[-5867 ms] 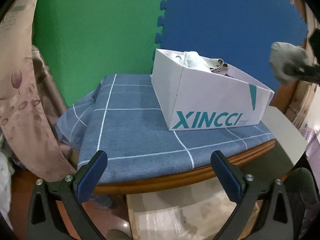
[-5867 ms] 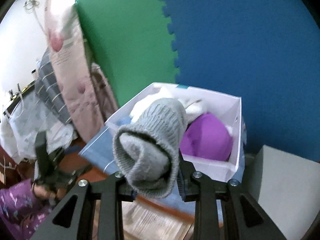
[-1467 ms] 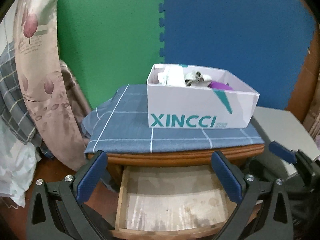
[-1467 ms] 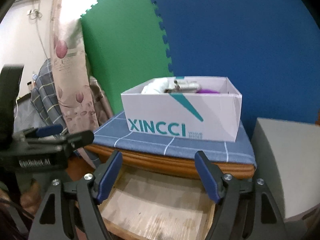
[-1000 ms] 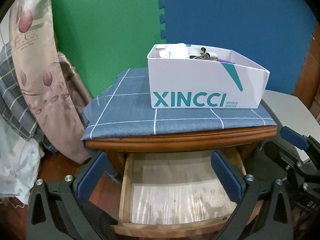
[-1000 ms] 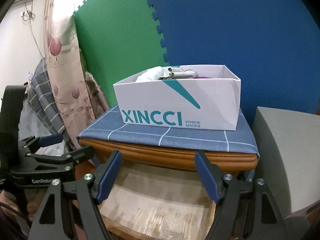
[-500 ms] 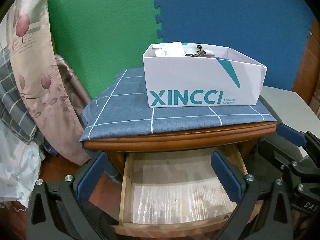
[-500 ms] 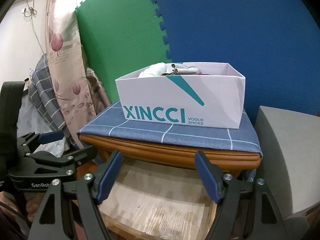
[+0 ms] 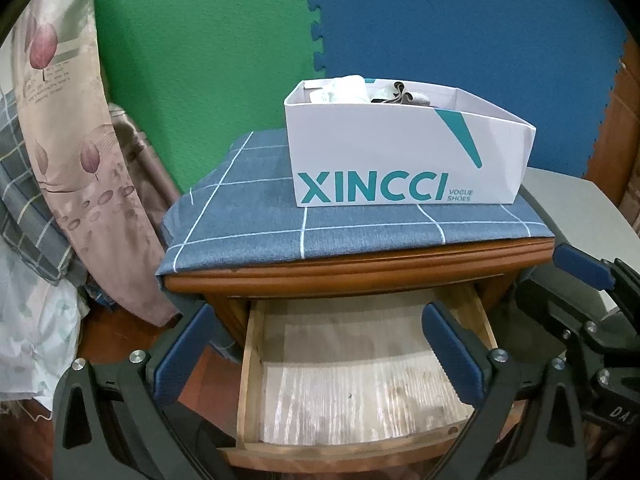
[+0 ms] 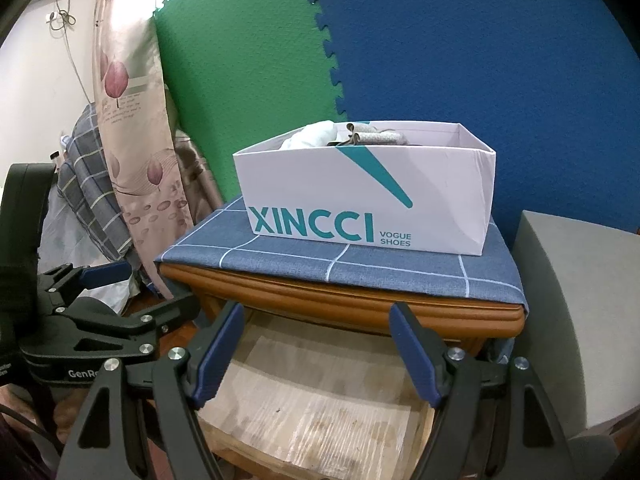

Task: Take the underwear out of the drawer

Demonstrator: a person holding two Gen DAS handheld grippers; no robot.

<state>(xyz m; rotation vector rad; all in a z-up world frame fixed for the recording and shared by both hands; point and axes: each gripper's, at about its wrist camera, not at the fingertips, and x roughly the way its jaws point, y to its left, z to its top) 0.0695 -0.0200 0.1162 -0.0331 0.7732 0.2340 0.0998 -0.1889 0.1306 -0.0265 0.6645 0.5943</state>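
The wooden drawer (image 9: 352, 396) of the nightstand stands pulled out, and its paper-lined bottom (image 10: 320, 412) shows nothing lying on it. A white XINCCI shoe box (image 9: 400, 148) sits on the blue checked cloth on top, with white and grey clothes (image 9: 348, 88) bunched inside; the same box (image 10: 368, 196) shows in the right wrist view. My left gripper (image 9: 316, 320) hovers open over the drawer with nothing between its fingers. My right gripper (image 10: 318, 318) is open too, above the drawer's right part, and holds nothing.
A grey block (image 10: 580, 320) stands right of the nightstand. Flowered curtain (image 9: 72, 160) and piled bedding (image 9: 28, 300) hang at the left. Green and blue foam mats (image 9: 440, 32) cover the wall behind. The blue checked cloth (image 9: 260, 224) has free room left of the box.
Since several seconds ago the grey knitted piece has left my right gripper, whose jaws now stand open. Both grippers have come down in front of the open drawer; over the last second nothing moved.
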